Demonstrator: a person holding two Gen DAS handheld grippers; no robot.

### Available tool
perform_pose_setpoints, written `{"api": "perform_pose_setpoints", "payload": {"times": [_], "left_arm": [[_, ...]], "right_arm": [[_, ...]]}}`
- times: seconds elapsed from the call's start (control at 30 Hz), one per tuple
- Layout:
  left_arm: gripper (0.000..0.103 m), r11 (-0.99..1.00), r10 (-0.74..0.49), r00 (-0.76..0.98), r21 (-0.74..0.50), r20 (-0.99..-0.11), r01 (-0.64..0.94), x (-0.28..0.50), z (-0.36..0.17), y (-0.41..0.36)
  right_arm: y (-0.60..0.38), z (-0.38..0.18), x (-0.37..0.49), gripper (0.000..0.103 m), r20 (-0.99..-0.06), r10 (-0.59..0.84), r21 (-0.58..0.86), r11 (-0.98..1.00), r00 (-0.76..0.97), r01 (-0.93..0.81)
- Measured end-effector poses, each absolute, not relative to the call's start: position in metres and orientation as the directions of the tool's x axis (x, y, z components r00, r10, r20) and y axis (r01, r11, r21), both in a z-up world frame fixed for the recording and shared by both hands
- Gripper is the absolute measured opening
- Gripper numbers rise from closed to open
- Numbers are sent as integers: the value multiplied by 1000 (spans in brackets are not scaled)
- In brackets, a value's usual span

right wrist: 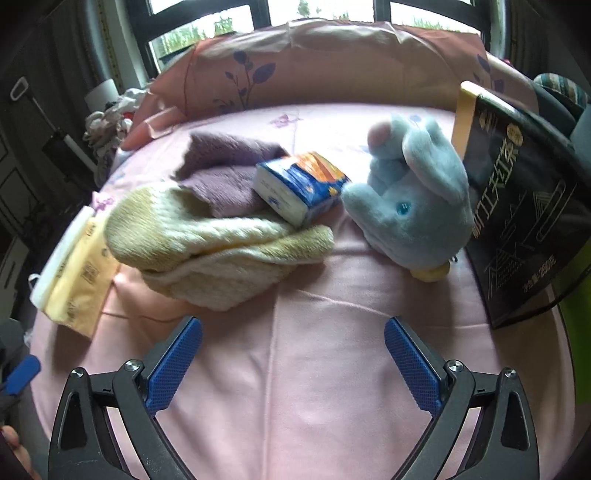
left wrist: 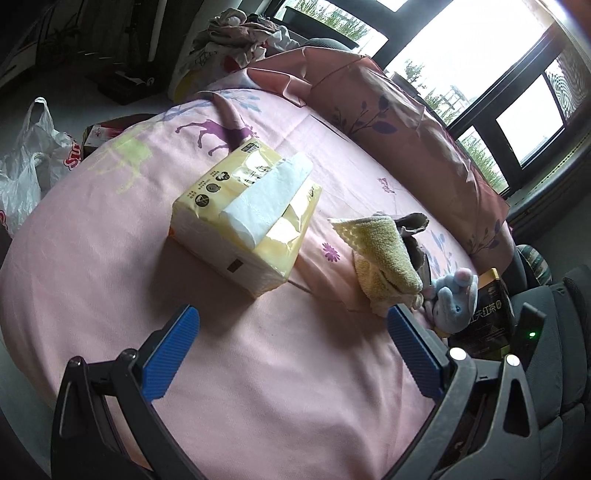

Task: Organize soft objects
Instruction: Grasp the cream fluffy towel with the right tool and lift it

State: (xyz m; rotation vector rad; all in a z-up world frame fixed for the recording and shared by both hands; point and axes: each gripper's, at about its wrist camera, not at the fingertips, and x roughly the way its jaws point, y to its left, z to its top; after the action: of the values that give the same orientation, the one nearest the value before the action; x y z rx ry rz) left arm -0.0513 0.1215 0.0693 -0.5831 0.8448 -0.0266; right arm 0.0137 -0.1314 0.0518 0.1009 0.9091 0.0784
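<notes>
A yellow tissue pack [left wrist: 245, 212] with a white sheet sticking out lies on the pink bed ahead of my left gripper [left wrist: 293, 325], which is open and holds nothing. To its right sit a folded yellow towel [left wrist: 384, 258] and a blue plush toy [left wrist: 456, 299]. In the right wrist view the yellow towel [right wrist: 218, 243] lies ahead-left, with a purple towel [right wrist: 229, 173] behind it, a small blue tissue packet [right wrist: 303, 188] on the towels, and the blue plush [right wrist: 413, 203] ahead-right. My right gripper [right wrist: 293, 334] is open above bare sheet.
A black and gold paper bag [right wrist: 524, 225] stands at the right beside the plush. A pink pillow [right wrist: 332, 66] lies along the far side under the window. A white plastic bag [left wrist: 33, 162] and a clothes pile [left wrist: 240, 33] lie off the bed.
</notes>
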Motion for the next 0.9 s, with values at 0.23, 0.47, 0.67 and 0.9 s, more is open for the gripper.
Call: {"api": "perform_pose_setpoints", "payload": {"times": [0.23, 0.47, 0.67, 0.9], "left_arm": [[96, 896, -118, 691, -377, -713, -236, -52, 77, 116], [94, 845, -228, 679, -489, -698, -218, -48, 72, 128], [94, 854, -187, 675, -457, -714, -247, -45, 74, 129], [94, 846, -204, 671, -473, -713, -245, -45, 73, 133]], "right_arm": [[-92, 87, 35, 57, -766, 227, 186, 974, 602, -131], [-42, 75, 51, 70, -765, 175, 63, 978, 619, -198], [-37, 41, 65, 50, -792, 19, -92, 984, 611, -150], [-72, 75, 40, 26, -765, 145, 62, 986, 627, -152]]}}
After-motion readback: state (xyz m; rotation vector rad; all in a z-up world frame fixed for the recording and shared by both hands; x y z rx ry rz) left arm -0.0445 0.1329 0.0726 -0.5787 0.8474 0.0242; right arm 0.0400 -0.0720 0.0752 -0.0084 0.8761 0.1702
